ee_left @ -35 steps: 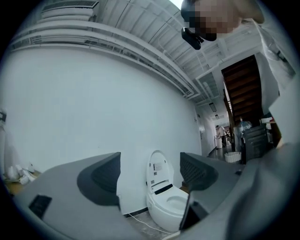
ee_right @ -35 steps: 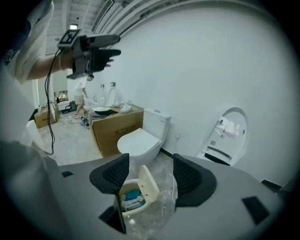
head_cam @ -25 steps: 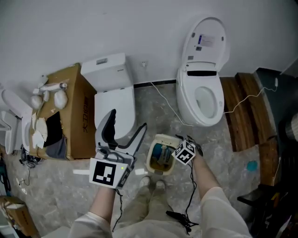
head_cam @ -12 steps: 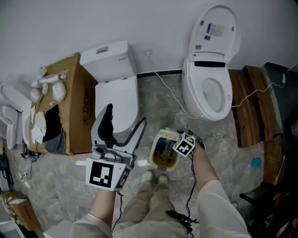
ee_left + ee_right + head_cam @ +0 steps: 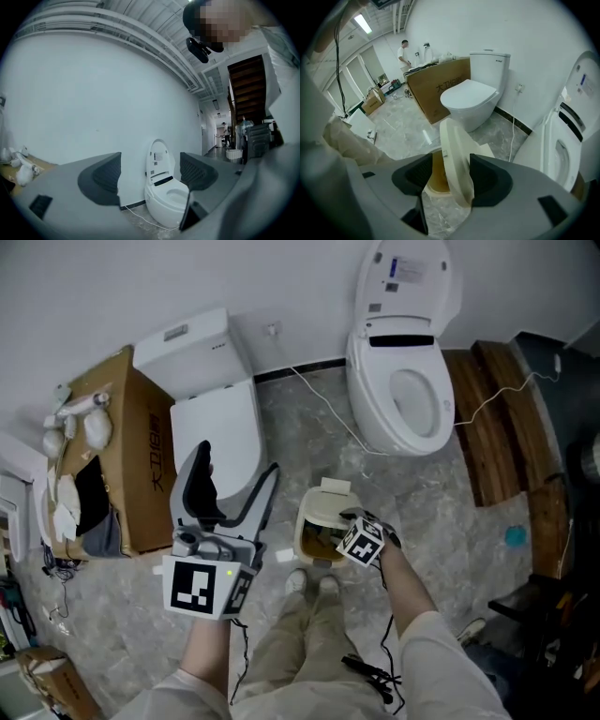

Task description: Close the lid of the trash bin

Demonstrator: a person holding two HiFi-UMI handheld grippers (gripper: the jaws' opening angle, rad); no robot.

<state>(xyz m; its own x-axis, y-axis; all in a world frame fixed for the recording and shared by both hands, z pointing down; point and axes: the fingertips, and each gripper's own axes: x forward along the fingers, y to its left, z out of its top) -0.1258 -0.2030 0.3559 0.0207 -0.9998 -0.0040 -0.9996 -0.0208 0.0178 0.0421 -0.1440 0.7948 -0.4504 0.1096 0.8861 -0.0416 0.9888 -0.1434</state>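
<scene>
A small cream trash bin (image 5: pixel 314 538) stands on the marble floor by the person's feet, its lid (image 5: pixel 330 491) raised. In the right gripper view the lid (image 5: pixel 457 159) stands on edge between my jaws, close against the right-hand pad (image 5: pixel 487 180), with a gap to the other pad. My right gripper (image 5: pixel 349 521) points steeply down at the bin's right rim and its jaws are closing. My left gripper (image 5: pixel 234 479) is held level to the bin's left, open, with nothing between its fingers. My left gripper (image 5: pixel 150 173) looks toward a white toilet.
A white toilet (image 5: pixel 398 399) with its seat lid up stands at the back right, a closed one (image 5: pixel 211 413) at the back left beside a cardboard box (image 5: pixel 122 456). A cable (image 5: pixel 323 423) crosses the floor. Wooden planks (image 5: pixel 497 437) lie at the right.
My right gripper has come down and slid along the bin's right side, with the lid now between its jaws. My left gripper has sunk a little.
</scene>
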